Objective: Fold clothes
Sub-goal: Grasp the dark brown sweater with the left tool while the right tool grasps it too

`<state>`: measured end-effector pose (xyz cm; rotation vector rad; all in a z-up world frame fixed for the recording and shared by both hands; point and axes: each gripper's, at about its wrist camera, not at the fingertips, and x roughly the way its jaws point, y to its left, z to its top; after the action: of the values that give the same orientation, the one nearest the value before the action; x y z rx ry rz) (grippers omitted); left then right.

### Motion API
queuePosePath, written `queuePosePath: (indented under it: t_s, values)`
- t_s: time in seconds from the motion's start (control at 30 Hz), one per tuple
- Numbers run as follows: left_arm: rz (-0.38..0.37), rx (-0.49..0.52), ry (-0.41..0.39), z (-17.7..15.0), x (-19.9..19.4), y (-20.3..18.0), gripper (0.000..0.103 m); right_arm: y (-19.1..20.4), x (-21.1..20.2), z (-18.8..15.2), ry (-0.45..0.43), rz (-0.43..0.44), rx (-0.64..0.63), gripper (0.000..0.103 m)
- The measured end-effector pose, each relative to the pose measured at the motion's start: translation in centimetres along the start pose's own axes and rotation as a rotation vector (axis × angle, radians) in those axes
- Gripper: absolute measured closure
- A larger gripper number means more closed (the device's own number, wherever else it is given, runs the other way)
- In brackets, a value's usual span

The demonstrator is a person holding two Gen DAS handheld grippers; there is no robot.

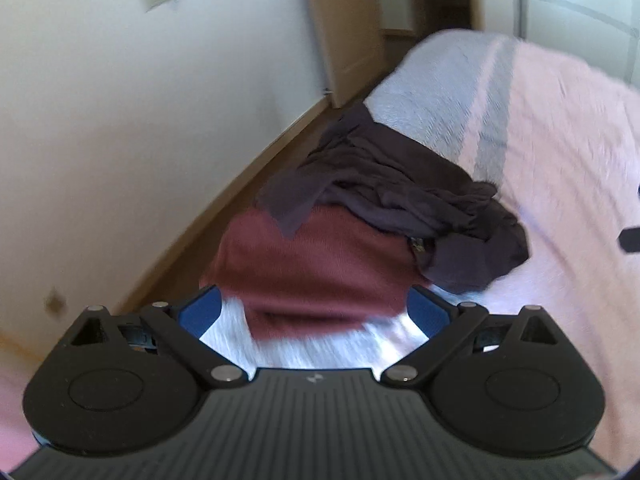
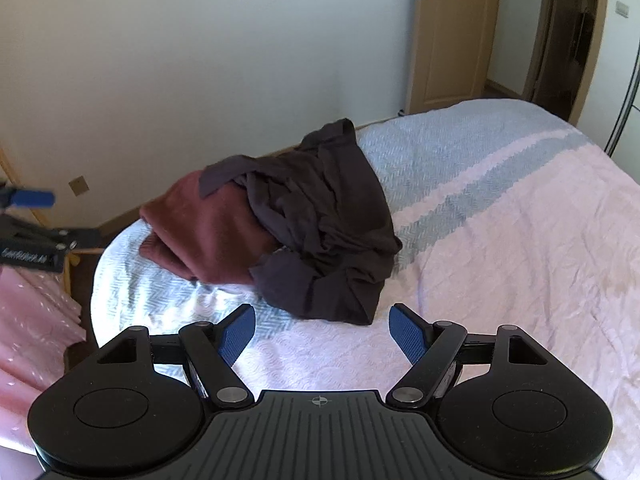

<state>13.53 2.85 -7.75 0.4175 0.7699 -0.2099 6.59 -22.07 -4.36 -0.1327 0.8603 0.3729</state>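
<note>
A maroon knit garment (image 1: pixel 316 264) lies near the bed's corner, with a crumpled dark brown garment (image 1: pixel 404 196) heaped partly on it. Both also show in the right wrist view: the maroon garment (image 2: pixel 208 228) and the dark garment (image 2: pixel 320 224). My left gripper (image 1: pixel 316 304) is open, its blue pads on either side of the maroon garment's near edge, just above it. My right gripper (image 2: pixel 322 330) is open and empty, a short way in front of the dark garment. The left gripper (image 2: pixel 32 200) shows at the far left of the right wrist view.
The bed cover (image 2: pixel 520 248) is pink with pale blue bands. A white wall (image 2: pixel 200 60) and a strip of wooden floor (image 1: pixel 240 184) run along the bed's far side. A wooden door (image 2: pixel 452 36) stands at the back right. Pink fabric (image 2: pixel 28 320) hangs at the lower left.
</note>
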Motion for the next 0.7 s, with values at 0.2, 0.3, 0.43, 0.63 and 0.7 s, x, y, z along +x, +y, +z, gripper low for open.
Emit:
queuePosePath:
  t_s: [0.2, 0.3, 0.43, 0.63, 0.7]
  values:
    - [-0.058, 0.278, -0.015, 3.5, 9.6, 0.8, 0.005, -0.6, 6.5, 2.8, 0.045, 0.01, -0.045, 0.026]
    - [-0.104, 0.346, -0.013, 4.7, 15.2, 1.7, 0.005, -1.2, 10.7, 4.2, 0.075, -0.006, -0.035, 0.026]
    - [-0.145, 0.411, 0.005, 5.5, 21.8, 2.3, 0.007, -2.2, 16.7, 5.4, 0.116, -0.03, -0.011, 0.026]
    - [-0.226, 0.477, 0.045, 5.7, 27.5, 3.4, 0.025, -2.7, 25.9, 5.9, 0.221, -0.049, -0.085, 0.026]
    - [-0.262, 0.474, 0.06, 5.8, 28.1, 3.6, 0.036, -2.7, 27.9, 5.5, 0.259, -0.052, -0.112, 0.026]
